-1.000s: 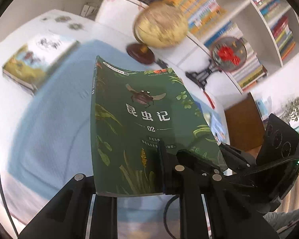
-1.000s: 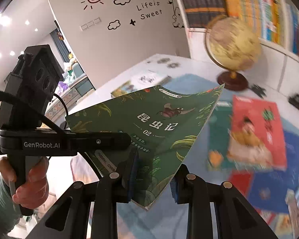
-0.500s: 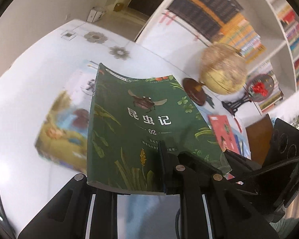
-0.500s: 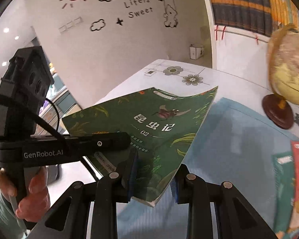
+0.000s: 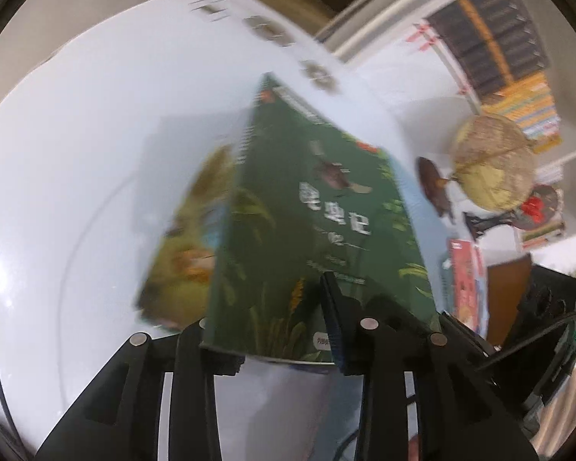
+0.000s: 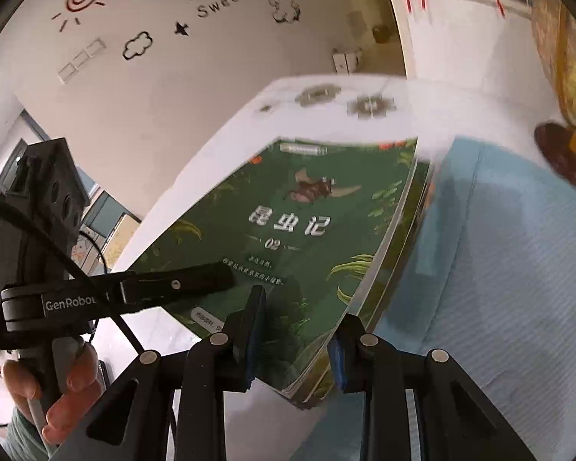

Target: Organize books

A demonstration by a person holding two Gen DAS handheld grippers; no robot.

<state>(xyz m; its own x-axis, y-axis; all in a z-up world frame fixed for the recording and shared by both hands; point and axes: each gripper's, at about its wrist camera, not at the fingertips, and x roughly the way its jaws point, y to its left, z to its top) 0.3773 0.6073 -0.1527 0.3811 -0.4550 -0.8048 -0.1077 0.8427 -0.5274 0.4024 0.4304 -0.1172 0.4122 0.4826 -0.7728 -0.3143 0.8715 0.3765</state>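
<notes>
Both grippers have carried the green insect book (image 5: 318, 230) over the yellow picture book (image 5: 188, 238); left gripper (image 5: 272, 330) jaws opening around it, right gripper (image 6: 295, 345) clamped, so I read stacking as nearly done.

A: How many books lie at this end of the table?
B: Two: one green book (image 5: 307, 230) over one yellow-covered book (image 5: 188, 246).
A: And further off?
B: One red book (image 5: 466, 269), one globe (image 5: 493, 165), two flower decals (image 6: 341, 100).
A: Grippers?
B: Two, the left gripper (image 5: 272, 330) and the right gripper (image 6: 295, 330).
</notes>
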